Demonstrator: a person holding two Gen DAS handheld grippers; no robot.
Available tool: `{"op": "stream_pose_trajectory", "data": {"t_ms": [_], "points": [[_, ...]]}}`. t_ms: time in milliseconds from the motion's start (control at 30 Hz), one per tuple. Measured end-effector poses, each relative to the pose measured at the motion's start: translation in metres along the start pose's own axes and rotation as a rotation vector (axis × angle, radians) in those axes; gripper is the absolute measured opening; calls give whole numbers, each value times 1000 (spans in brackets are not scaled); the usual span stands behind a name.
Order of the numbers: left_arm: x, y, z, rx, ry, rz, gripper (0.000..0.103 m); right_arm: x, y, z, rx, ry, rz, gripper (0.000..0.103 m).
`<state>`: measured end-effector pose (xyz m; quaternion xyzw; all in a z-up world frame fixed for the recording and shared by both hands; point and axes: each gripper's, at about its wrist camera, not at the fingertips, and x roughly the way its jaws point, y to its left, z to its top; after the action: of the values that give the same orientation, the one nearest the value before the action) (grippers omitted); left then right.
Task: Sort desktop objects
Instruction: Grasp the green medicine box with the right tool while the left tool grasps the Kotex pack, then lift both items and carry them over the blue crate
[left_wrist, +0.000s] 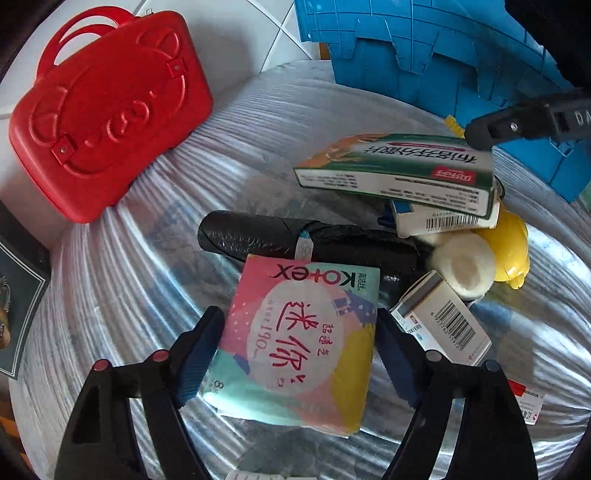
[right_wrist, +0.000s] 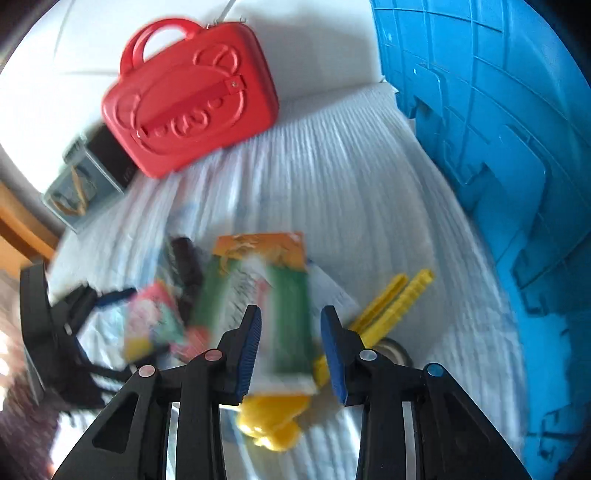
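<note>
A pink and teal Kotex packet (left_wrist: 303, 339) lies on the ribbed white mat (left_wrist: 140, 266) between the fingers of my left gripper (left_wrist: 298, 314), whose blue pads meet its two long edges. My right gripper (right_wrist: 291, 310) is shut on a green and orange medicine box (right_wrist: 280, 295), blurred in the right wrist view. In the left wrist view that green box (left_wrist: 402, 166) hangs tilted above the pile, with one black finger (left_wrist: 487, 133) on its far edge.
Behind the packet lies a black bin-bag roll (left_wrist: 258, 232). To the right are a white puff (left_wrist: 465, 266), a yellow toy (left_wrist: 511, 247), a barcoded white box (left_wrist: 443, 325) and a yellow clip (right_wrist: 399, 295). A red case (left_wrist: 110, 110) stands far left, a blue crate (left_wrist: 443, 55) far right.
</note>
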<state>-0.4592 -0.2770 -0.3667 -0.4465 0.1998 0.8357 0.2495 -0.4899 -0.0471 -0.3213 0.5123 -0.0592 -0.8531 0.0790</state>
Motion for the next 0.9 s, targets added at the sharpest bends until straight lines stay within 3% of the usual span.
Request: {"op": "stream_pose_trajectory", "data": {"t_ms": [100, 133, 267, 367, 400, 600, 733, 833, 900], "points": [[12, -6, -3, 10, 24, 6, 81, 2, 2, -9, -18, -7, 11, 42], [13, -6, -3, 5, 19, 7, 81, 2, 1, -10, -12, -9, 19, 52], [14, -6, -7, -31, 21, 19, 71, -3, 2, -1, -26, -38, 37, 68], [8, -7, -13, -74, 26, 28, 69, -2, 6, 21, -43, -81, 30, 94], [7, -7, -15, -89, 31, 32, 69, 8, 9, 34, -63, -54, 8, 100], [3, -5, -18, -162, 45, 41, 69, 82, 37, 76, -195, 230, -58, 99], [2, -6, -18, -180, 51, 47, 69, 100, 45, 86, -189, 288, -52, 93], [1, -7, -18, -187, 54, 53, 69, 121, 47, 84, -160, 409, -36, 89], [1, -6, -18, -194, 57, 58, 68, 118, 51, 85, -202, 356, -98, 88]]}}
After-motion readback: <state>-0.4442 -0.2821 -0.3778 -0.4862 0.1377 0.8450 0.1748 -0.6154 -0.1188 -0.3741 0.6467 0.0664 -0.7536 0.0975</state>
